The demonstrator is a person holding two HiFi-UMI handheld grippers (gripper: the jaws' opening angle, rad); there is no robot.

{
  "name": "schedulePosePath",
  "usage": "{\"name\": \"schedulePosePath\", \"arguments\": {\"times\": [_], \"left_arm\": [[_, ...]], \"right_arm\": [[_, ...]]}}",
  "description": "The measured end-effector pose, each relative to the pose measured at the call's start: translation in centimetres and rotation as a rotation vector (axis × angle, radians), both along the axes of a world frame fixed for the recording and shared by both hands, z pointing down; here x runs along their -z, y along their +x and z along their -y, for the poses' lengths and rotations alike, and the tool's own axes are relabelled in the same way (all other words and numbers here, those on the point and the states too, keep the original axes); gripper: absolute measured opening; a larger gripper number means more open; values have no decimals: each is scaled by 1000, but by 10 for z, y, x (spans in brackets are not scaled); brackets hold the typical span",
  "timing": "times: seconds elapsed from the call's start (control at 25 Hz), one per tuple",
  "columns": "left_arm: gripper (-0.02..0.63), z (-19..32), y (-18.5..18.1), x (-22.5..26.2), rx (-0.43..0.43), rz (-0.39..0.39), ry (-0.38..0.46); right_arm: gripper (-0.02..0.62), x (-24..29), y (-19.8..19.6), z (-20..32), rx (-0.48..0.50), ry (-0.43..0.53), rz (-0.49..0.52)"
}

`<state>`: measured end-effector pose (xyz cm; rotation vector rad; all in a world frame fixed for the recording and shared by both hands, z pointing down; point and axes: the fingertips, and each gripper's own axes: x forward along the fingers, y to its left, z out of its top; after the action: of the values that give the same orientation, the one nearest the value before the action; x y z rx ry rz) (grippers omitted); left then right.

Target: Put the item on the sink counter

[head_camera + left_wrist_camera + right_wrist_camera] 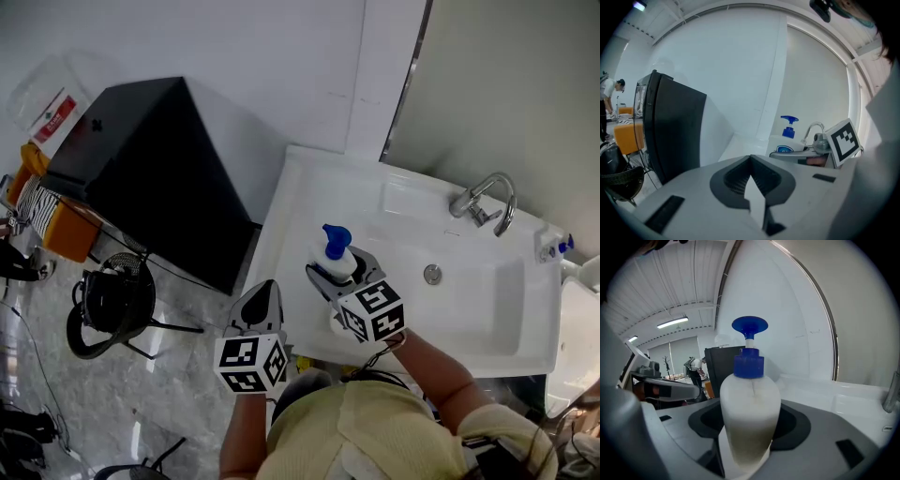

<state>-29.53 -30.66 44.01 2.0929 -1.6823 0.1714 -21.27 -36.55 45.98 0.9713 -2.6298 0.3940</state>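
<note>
A white soap bottle (337, 259) with a blue pump stands upright between the jaws of my right gripper (341, 274), which is shut on it. It is over the left part of the white sink counter (291, 202); I cannot tell whether its base touches. In the right gripper view the bottle (750, 399) fills the middle, clamped by the right gripper (749, 437). My left gripper (264, 291) hangs by the counter's front left edge, jaws shut and empty. The left gripper (751, 161) view shows the bottle (789, 131) off to its right.
A chrome faucet (488, 201) stands at the back right of the basin, with a drain (432, 274) in the basin floor. A black cabinet (141, 164) stands left of the counter. A black wire basket (106, 302) sits on the floor. A person (609, 96) bends far off.
</note>
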Motion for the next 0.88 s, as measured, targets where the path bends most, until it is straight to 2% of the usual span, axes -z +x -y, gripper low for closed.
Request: {"name": "schedulePosePath", "arguments": {"times": [0.56, 0.88], "left_arm": [[35, 14, -13, -12, -11, -2, -19], [35, 16, -17, -13, -15, -6, -21]], "right_arm": [[279, -12, -22, 25, -39, 134, -17], [279, -20, -27, 28, -45, 147, -49]]}}
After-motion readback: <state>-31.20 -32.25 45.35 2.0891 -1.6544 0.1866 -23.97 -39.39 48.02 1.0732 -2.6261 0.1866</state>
